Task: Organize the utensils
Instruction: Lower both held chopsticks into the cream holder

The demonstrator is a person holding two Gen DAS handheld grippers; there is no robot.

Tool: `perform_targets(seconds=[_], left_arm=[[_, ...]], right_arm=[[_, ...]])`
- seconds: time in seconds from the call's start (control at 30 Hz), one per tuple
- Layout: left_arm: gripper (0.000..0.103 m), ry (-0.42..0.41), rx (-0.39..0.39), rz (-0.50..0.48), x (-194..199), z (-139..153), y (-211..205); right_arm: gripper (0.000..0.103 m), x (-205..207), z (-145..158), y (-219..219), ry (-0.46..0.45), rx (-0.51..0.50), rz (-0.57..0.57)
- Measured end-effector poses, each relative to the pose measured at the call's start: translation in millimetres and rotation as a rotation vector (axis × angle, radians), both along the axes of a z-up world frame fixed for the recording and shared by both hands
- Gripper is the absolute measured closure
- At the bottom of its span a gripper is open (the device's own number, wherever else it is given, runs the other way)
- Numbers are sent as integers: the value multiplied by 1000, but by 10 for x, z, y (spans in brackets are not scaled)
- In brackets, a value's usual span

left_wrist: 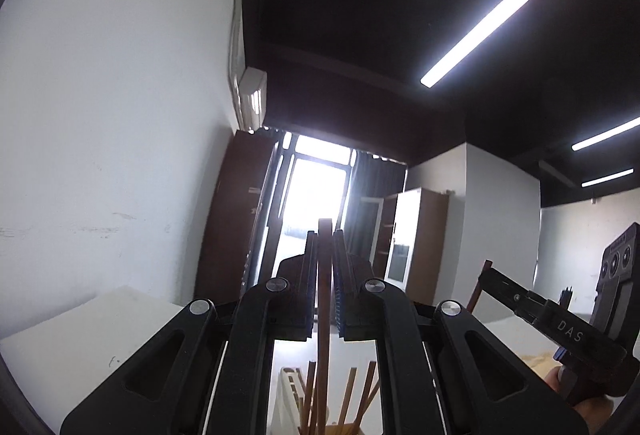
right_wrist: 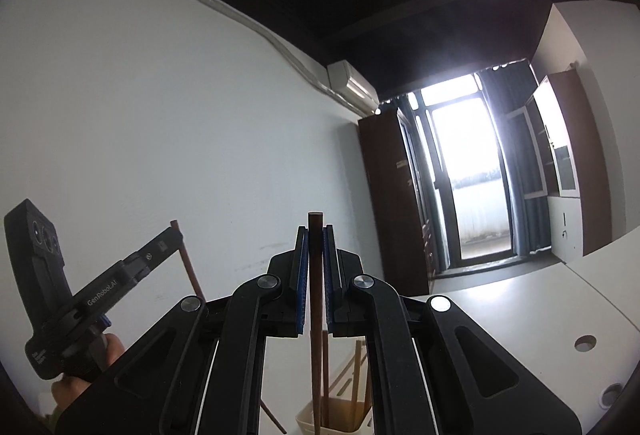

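Left gripper [left_wrist: 325, 235]: matt black plastic, brushed-metal pivot pins, ribbed blue pads [left_wrist: 338, 295]. Right gripper [right_wrist: 316, 231]: same build. Each clamps a dark brown chopstick [right_wrist: 315, 275], smooth, probably wood; backlit, hard to confirm. Holder [right_wrist: 338, 421] below: cream plastic, slotted wall. Table [right_wrist: 520, 299]: white, smooth, slight sheen.

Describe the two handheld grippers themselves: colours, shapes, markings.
Both are matte black plastic with scissor-like linkage arms, round silver pivot pins and blue ribbed pads lining the fingers. The left gripper carries white "GenRobot.AI" lettering on its side; the right gripper shows "DAS". Each has a black camera block with round lenses. No cables or sleeves are visible.
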State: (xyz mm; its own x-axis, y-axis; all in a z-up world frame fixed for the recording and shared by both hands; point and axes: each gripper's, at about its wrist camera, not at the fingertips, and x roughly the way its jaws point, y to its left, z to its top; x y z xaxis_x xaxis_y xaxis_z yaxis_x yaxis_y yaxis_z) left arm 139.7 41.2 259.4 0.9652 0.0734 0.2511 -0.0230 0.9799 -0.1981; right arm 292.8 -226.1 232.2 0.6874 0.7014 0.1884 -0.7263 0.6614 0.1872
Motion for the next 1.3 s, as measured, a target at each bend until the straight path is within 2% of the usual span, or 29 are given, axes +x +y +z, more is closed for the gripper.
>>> perform_targets(seconds=[0.13, 0.2, 0.4, 0.6, 0.8, 0.93, 1.03, 1.3], left_arm=[[96, -69, -14, -13, -1, -19, -6], [96, -80, 10, 26, 58, -27, -50], [96, 23, 16, -16, 435, -96, -32], [96, 193, 104, -52, 763, -275, -133], [96, 298, 149, -109, 910, -426, -126], [96, 329, 158, -116, 912, -493, -86], [96, 319, 159, -143, 876, -522, -35], [96, 347, 173, -132, 886, -634, 4]], right_arm=[[95, 20, 10, -15, -43, 37, -20], [95, 68, 0, -3, -48, 52, -29], [95, 240, -52, 171, -25, 10, -45], [95, 403, -137, 275, 39, -71, -47], [95, 429, -267, 394, 90, -165, -45], [95, 421, -325, 404, 114, -201, -51], [95, 430, -357, 409, 134, -219, -58], [95, 449, -393, 454, 162, -250, -68]])
